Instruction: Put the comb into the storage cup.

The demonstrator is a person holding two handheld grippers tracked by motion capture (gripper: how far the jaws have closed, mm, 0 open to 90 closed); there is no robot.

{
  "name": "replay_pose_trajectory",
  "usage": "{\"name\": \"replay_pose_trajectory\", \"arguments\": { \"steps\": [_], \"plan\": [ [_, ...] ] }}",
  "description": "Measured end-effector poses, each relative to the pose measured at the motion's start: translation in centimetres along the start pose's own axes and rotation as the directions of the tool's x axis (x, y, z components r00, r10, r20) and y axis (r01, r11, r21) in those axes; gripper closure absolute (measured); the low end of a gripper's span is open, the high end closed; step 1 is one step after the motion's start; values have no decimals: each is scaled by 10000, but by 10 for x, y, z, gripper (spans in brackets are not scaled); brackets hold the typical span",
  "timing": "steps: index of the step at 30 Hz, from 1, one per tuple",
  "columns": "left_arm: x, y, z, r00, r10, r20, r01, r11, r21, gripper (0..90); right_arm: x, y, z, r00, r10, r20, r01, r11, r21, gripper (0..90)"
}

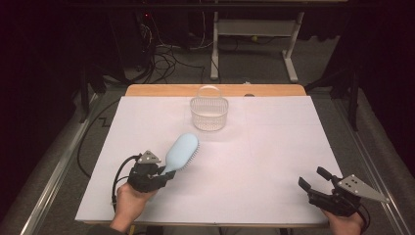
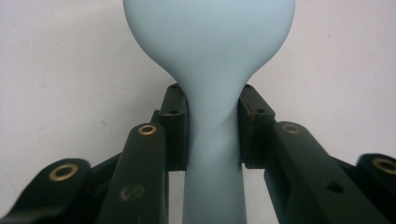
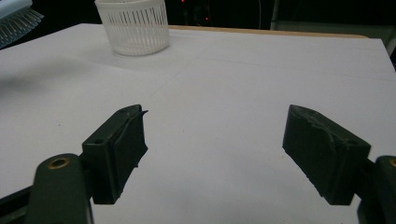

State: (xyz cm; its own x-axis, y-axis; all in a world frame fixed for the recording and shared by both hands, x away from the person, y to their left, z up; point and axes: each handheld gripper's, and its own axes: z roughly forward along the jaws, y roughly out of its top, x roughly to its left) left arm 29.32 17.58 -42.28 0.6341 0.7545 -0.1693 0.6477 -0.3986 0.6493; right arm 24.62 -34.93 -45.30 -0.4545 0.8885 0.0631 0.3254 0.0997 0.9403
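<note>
Hairbrush [image 2: 210,70] neck pinched by jaws; bristles in right gripper view.

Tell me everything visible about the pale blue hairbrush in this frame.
The hairbrush is pale blue, smooth matte plastic by its look, with an oval head narrowing into a slim handle. Pale bristles line the head's lower right edge, so it is tipped on its side. The left hand-held gripper clamps the handle near the neck, pads pressing both sides. The head points toward the white basket, apart from it.
</note>
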Motion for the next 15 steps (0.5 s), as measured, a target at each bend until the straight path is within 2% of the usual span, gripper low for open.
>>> {"name": "replay_pose_trajectory", "arguments": {
  "steps": [9, 13, 15],
  "plan": [
    [-5, 4, -1, 9997, 178, 164, -172, 9991, -388, 673, 4, 2, 2, 9999, 22, -98, -20, 9997, 257, 228],
    [-7, 5, 0, 9993, 223, 288, -205, 9980, -602, 673, 7, 3, 3, 9996, -232, -149, 234, 9996, 182, 228],
    [-7, 5, 0, 9992, 240, 330, -217, 9974, -684, 673, 8, 3, 3, 9996, -189, -203, 191, 9998, 94, 226]
  ]
}}
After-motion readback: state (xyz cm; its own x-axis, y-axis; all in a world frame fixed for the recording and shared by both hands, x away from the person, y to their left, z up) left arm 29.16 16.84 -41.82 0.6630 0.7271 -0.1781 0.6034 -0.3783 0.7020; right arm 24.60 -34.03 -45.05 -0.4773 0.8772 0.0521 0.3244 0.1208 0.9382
